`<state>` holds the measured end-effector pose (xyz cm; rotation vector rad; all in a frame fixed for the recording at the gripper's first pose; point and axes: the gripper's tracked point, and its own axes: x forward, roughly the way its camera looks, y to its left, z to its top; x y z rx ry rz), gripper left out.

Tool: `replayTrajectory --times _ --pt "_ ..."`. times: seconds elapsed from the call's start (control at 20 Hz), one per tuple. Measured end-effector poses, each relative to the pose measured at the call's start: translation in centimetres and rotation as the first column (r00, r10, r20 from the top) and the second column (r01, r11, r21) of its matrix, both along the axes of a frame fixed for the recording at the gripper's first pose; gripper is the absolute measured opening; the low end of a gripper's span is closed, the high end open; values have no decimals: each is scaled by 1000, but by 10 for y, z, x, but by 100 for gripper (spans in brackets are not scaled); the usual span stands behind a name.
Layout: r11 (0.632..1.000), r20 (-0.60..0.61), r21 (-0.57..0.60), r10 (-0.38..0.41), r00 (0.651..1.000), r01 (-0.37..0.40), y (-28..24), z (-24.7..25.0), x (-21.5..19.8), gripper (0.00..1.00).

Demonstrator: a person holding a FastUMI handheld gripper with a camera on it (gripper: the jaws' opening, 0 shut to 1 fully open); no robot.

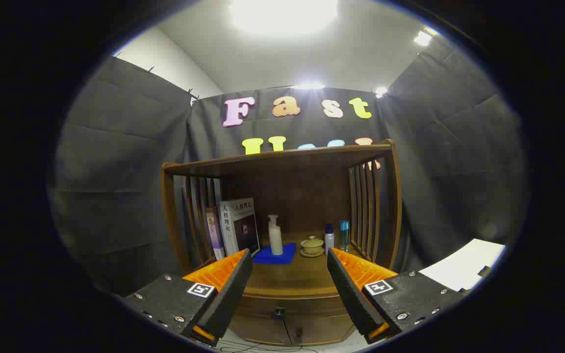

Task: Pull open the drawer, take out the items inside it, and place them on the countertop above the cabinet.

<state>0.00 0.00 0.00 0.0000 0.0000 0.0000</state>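
A brown wooden cabinet (pixel 282 206) stands ahead against the black cloth wall. Its drawer (pixel 287 306) sits shut below the countertop (pixel 297 279), with a small dark knob (pixel 278 312) at its middle. My gripper (pixel 290 260) is open, its orange and black fingers (pixel 228 289) spread wide with nothing between them. The fingers hover in front of the cabinet, apart from it, with the knob lower down between them. What lies inside the drawer is hidden.
On the countertop stand two books (pixel 236 228) at the left, a white pump bottle (pixel 275 236) on a blue cloth (pixel 275 254), a lidded tea bowl (pixel 312 245) and two small bottles (pixel 336 236). A white surface (pixel 464 269) lies at the right. Cables run below.
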Motion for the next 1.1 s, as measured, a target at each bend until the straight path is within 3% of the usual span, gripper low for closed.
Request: replayTrajectory --times 0.5,1.1 --pt "1000 -17 -6 0 1000 0 10 -19 -1 95" --pt "999 4 2 -51 999 51 23 -25 -9 95"
